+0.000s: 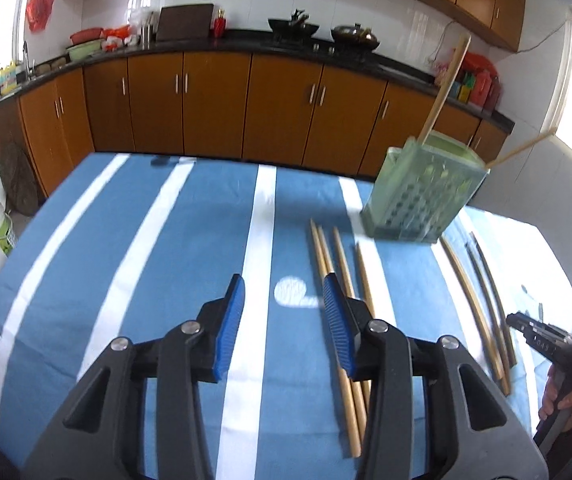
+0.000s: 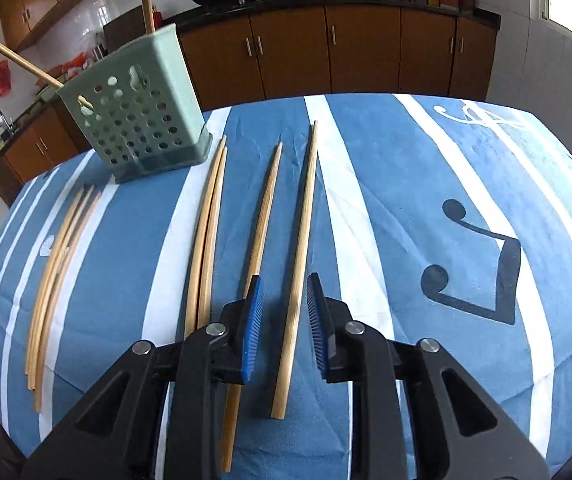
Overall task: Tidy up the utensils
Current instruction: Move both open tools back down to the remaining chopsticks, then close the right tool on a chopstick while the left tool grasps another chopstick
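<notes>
Left wrist view: left gripper (image 1: pixel 282 304) hung over the blue striped tablecloth (image 1: pixel 126 240), jaws moderately apart, nothing between the pads; its right pad sat over the inner edge of a group of four chopsticks (image 1: pixel 342 264) lying lengthwise on the cloth. The green perforated holder (image 1: pixel 422 196) stood toward the far right corner of the table with two chopsticks (image 1: pixel 444 88) already leaning out of it. More sticks, light and dark (image 1: pixel 486 300), lay along the right edge, and the person's hand (image 1: pixel 566 396) with the other tool showed at the frame's right border. Right wrist view: right gripper (image 2: pixel 284 312) was low over the cloth, jaws narrow but not closed, straddling one light chopstick (image 2: pixel 302 248); pads looked clear of it, so no grip yet. A second stick (image 2: pixel 264 208) ran just under the left pad, a touching pair (image 2: pixel 210 216) lay further left, a bundle (image 2: pixel 58 248) near the left edge, and the holder (image 2: pixel 138 112) stood at the far left of the table. Step in hand, as judged: picking up a stick for the holder. To do it well, centre the straddled stick between the pads, keep the neighbour outside the left pad, drop to cloth level, close firmly near the thick end, then lift level before tilting tip-down into the holder.
</notes>
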Tool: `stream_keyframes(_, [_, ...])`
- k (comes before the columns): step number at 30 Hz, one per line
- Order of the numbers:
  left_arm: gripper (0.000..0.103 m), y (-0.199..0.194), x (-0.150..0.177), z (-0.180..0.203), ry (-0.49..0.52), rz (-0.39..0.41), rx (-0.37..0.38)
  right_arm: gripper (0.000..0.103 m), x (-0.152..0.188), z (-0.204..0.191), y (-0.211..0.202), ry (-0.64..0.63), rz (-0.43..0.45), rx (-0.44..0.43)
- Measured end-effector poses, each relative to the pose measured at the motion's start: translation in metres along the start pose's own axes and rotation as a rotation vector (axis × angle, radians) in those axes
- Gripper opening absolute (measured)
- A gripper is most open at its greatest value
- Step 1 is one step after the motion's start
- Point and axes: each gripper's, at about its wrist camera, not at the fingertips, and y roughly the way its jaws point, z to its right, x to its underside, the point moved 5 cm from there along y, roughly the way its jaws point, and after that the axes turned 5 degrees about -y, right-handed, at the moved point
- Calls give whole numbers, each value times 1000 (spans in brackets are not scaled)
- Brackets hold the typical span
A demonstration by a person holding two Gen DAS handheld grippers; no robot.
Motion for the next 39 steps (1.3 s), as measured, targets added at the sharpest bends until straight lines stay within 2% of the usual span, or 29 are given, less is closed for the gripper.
stream_keyframes(2, [41,4,12,0,1,-19,8,24,1,1,5,8,-13,10])
stream_keyframes(5, [41,11,22,2,11,-46,26,9,3,6,8,6,-12,36])
stream_keyframes(6, [41,12,26,6,16,-52,29,8,3,9,6,5,-12,49])
stream_keyframes(10, [36,23,38,21,57,-95,42,8,4,32,6,68,-5,112])
stream_keyframes(16, [22,38,60,39,98,-162,70,8,7,40,4,69,-3,115])
stream_keyframes(22, [16,47,73,49,148,-195,59,8,6,38,4,68,0,111])
stream_keyframes(31, [15,53,75,41,144,-197,19,8,6,38,4,67,1,113])
stream_keyframes(36, [15,57,74,49,175,-185,-5,8,6,37,3,59,3,114])
stream_keyframes(39, [9,63,68,48,177,-172,-41,8,5,37,3,56,5,113])
